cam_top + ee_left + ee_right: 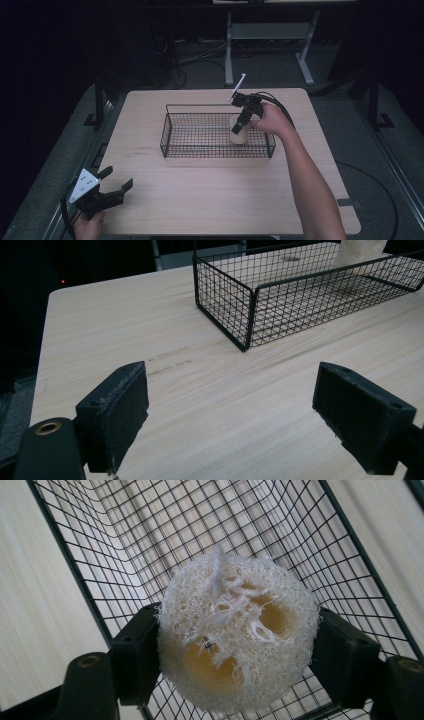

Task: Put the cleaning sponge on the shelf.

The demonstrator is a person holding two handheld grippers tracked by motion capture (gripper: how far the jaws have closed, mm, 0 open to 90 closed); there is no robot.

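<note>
Two jaws of the right gripper (242, 121) clamp a pale loofah sponge (239, 635) from both sides, holding it inside the right end of the black wire basket (170, 131), which sits mid-table on the light wooden table (210, 200). In the right gripper view the loofah bulges out past both pads, with the mesh floor and basket corner close behind it.

My worry is the loofah's fibres: it is springy and open-textured, so loose strands could snag on the mesh or stick to the pads when the jaws part, and the sponge might then tip or roll instead of settling. Because the basket is light wire and nothing pins it, a knock from the jaws against its right wall would likely shove or tilt it. The rim also stands close by the person's right hand (270, 120), so a careless lift could catch it.

Elsewhere, the left gripper (117, 182) rests spread wide over bare table at the near left corner, well apart from the basket. Beyond the table stands a grey desk frame (270, 35) on the dark floor.
</note>
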